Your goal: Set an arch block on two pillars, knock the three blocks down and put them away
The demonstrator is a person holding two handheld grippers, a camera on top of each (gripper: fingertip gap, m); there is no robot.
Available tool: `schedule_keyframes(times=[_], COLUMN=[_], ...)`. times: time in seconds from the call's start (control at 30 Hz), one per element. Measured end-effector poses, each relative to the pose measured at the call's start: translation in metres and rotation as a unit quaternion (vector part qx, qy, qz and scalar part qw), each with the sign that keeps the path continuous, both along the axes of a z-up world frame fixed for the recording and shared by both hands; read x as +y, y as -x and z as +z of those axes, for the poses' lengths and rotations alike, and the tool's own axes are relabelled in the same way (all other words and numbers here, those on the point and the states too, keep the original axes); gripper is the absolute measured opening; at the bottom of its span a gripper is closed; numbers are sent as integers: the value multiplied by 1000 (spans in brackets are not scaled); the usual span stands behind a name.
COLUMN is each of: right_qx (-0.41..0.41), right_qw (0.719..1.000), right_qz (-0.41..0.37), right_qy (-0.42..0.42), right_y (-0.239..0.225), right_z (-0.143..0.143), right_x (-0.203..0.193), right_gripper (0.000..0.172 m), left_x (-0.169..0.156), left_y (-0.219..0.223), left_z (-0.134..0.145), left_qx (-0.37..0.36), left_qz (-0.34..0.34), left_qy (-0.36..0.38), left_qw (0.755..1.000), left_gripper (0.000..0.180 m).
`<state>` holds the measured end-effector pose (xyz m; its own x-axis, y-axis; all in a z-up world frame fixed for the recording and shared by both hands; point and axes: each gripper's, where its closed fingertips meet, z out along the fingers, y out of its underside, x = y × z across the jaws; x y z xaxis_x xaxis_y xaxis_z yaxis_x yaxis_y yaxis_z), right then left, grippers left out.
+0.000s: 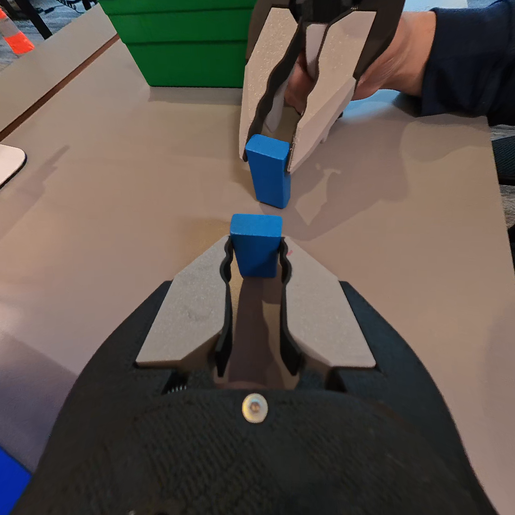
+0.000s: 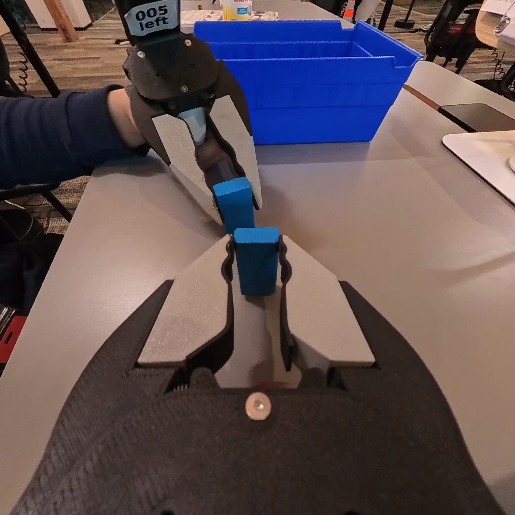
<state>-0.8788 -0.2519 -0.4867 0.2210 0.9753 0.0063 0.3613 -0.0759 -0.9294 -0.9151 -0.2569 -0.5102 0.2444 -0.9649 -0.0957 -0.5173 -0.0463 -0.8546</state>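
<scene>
Left gripper (image 1: pixel 255 239) clenched one blue pillar (image 1: pixel 255 245), right gripper (image 2: pixel 255 239) clenched the other blue pillar (image 2: pixel 256 260), both upright on the bench (image 2: pixel 362 223), close together, likely spaced for the arch; blue bin (image 2: pixel 320 83) behind.

A grey table (image 1: pixel 111 195) fills most of both views, with a brown strip (image 1: pixel 55 92) running along a seam at its far-left side in the left wrist view. A green bin (image 1: pixel 181 55) stands at the far end of that view. At the left edge lies a white, rounded-corner slab (image 1: pixel 8 164) — only a part shows. Beyond the table, an orange-and-grey cone (image 1: pixel 14 33) stands on patterned carpet. In the right wrist view, a yellow-and-white container (image 2: pixel 237 9) sits behind on another surface — its lower part hidden. A black pad (image 2: pixel 479 117) lies near the table's right side.
</scene>
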Motion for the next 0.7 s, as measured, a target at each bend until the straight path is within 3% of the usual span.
schedule_keyframes(times=[0.7], right_qx=[-6], right_qw=[1000], right_qz=[-5], right_qy=[14], right_y=[-6], right_z=[-3], right_x=[5], right_gripper=[28], left_x=[12], left_y=[-6], left_z=[-1], left_qx=[-2], left_qz=[-28], left_qy=[21], left_qw=[999], left_gripper=[30])
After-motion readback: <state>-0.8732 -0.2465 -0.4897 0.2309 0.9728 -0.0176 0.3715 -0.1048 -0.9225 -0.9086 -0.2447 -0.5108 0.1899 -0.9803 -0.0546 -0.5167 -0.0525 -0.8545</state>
